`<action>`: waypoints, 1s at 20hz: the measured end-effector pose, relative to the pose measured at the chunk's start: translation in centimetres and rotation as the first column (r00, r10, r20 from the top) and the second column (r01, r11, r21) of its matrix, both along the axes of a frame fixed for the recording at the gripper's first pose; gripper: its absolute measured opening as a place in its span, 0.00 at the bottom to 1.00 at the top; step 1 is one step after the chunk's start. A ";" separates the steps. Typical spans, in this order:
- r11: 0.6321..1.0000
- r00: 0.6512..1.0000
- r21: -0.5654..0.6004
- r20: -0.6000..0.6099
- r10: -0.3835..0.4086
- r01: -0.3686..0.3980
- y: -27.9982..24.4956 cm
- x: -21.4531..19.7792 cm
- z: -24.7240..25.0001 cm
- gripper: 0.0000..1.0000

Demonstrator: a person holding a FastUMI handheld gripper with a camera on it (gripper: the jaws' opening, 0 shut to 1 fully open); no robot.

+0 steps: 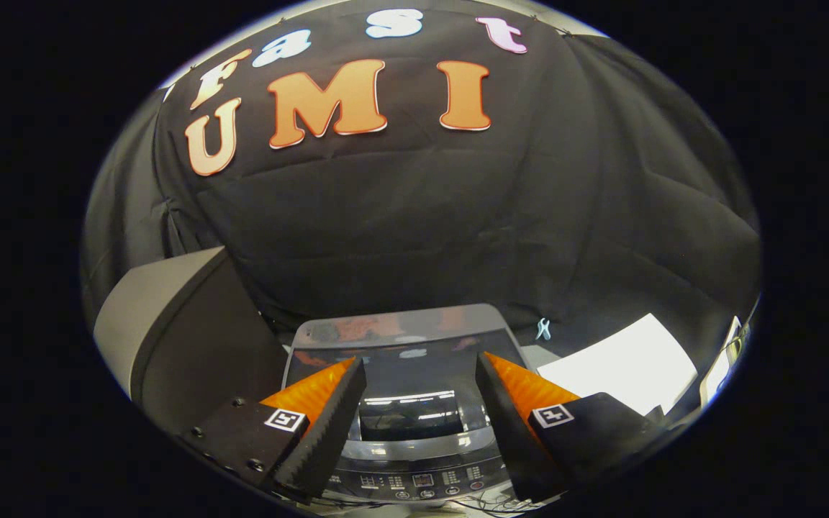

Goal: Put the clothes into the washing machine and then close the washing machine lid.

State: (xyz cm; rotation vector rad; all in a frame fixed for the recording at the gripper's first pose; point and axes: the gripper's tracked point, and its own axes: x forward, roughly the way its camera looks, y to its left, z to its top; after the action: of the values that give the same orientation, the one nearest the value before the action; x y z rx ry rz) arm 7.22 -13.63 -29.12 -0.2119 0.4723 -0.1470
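Gripper (420,374) wide open, holds nothing; square tag on each finger. Washing machine (414,432) below fingers, glass lid (404,338) shut, control panel (422,483) at front edge; print illegible. Clothes unseen.

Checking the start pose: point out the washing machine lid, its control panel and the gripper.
washing machine lid (414,332): gripper view, upper glass of the lid.
control panel (422,480): gripper view, middle of the button row.
gripper (420,374): gripper view, midway between its open fingertips.
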 end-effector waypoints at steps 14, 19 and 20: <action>1.000 0.985 0.013 0.172 0.001 -0.003 0.5 1.1 11.3 0.99; 0.999 0.971 0.031 0.240 0.024 -0.033 2.6 1.0 16.4 0.99; 0.999 0.966 0.027 0.255 0.033 -0.041 2.9 0.9 17.5 0.99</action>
State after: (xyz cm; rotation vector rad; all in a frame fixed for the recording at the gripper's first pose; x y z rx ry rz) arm 8.07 -10.73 -11.57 -0.1672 0.2149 -0.1279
